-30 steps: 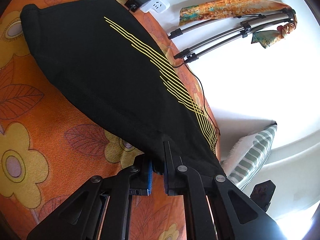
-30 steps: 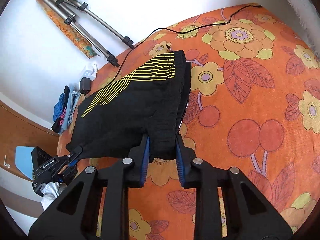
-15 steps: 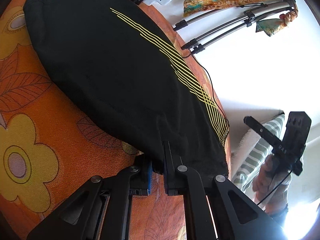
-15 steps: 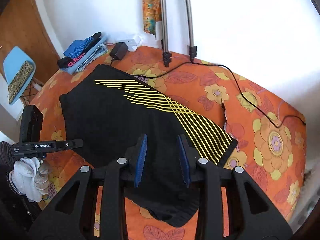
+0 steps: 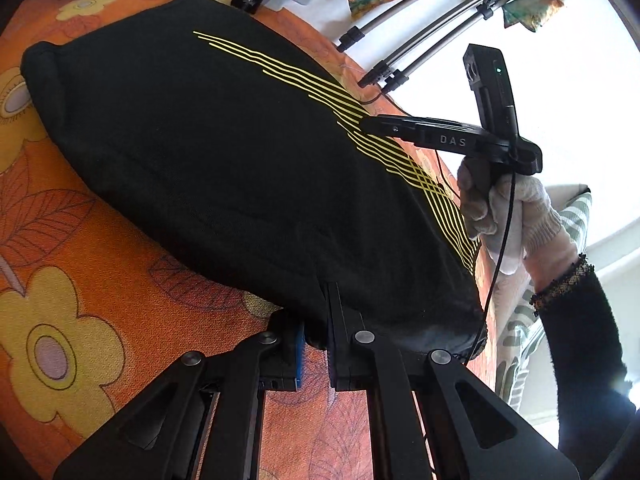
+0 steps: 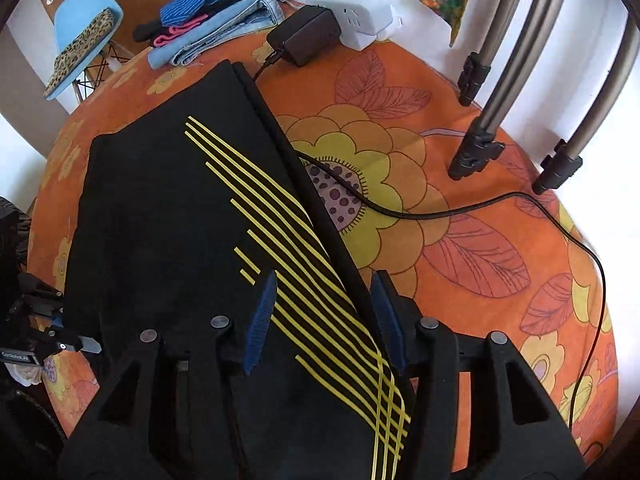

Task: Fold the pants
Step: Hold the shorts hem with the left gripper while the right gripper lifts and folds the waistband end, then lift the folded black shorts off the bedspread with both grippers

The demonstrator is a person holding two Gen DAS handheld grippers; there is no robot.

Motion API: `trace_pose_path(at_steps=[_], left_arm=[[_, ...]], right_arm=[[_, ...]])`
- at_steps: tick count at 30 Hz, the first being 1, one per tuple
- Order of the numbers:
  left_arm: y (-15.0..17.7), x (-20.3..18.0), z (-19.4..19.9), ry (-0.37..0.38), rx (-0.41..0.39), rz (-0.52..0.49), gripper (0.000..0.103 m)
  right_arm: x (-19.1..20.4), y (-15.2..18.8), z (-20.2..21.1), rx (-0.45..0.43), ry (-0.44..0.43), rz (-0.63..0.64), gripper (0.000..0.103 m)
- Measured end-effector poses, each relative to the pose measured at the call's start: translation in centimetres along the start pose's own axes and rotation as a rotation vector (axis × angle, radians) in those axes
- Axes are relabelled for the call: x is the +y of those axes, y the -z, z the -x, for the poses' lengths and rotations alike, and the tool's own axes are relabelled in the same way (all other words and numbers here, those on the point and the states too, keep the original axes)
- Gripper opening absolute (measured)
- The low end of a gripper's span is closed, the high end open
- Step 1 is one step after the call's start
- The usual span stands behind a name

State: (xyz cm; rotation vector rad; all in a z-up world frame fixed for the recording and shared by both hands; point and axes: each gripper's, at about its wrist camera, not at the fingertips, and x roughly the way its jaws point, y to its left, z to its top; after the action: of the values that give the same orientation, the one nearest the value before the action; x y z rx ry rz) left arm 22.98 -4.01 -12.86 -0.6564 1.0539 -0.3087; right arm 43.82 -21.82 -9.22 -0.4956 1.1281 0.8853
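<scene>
Black pants (image 5: 224, 152) with yellow stripes lie folded flat on an orange flowered cover (image 5: 80, 288). My left gripper (image 5: 316, 320) is shut on the near edge of the pants, its fingertips hidden by the cloth. My right gripper (image 6: 322, 312) is open and hovers just above the striped edge of the pants (image 6: 168, 216), with one blue pad (image 6: 262, 312) over the cloth. The right gripper also shows in the left wrist view (image 5: 400, 130), held by a white-gloved hand (image 5: 504, 208).
A black cable (image 6: 440, 210) runs across the cover beside the pants. A charger and white power strip (image 6: 352, 12) sit at the far edge. Tripod legs (image 6: 480, 152) stand on the cover. Folded clothes (image 6: 216, 20) lie at the back; a blue chair (image 6: 84, 24) stands beyond.
My right gripper let go of the pants, opened wider and moved over to the striped side edge. The pants now lie flat. My left gripper keeps its hold.
</scene>
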Motion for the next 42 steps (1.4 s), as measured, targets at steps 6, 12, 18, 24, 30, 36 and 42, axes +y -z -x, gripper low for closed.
trace_pose_path(at_steps=[6, 12, 18, 24, 30, 36, 42], left_arm=[[0.3, 0.0, 0.3, -0.004, -0.011, 0.0, 0.007], [0.5, 0.0, 0.6, -0.005, -0.024, -0.006, 0.007], [0.4, -0.6, 2.4, 0.009, -0.068, -0.02, 0.006], [0.0, -1.5, 6.1, 0.011, -0.152, -0.068, 0.006], [-0.2, -1.7, 9.6, 0.03, -0.202, -0.064, 0.006], [-1.5, -5.0, 14.9, 0.065, -0.288, -0.18, 0.006], [-2.7, -7.4, 20.8, 0.137, -0.335, -0.277, 0.006]], right_arm=[[-0.5, -1.0, -0.9, -0.023, -0.083, 0.02, 0.05], [0.7, -0.5, -0.7, -0.011, -0.11, 0.039, 0.007], [0.8, -0.1, 2.1, -0.118, -0.146, -0.031, 0.004], [1.6, 0.4, 7.7, -0.291, -0.185, -0.107, 0.004], [2.3, 1.6, 12.6, -0.426, -0.184, -0.203, 0.003], [4.3, 4.2, 19.0, -0.6, -0.178, -0.296, 0.003], [6.8, 9.2, 25.8, -0.769, -0.117, -0.448, 0.003]])
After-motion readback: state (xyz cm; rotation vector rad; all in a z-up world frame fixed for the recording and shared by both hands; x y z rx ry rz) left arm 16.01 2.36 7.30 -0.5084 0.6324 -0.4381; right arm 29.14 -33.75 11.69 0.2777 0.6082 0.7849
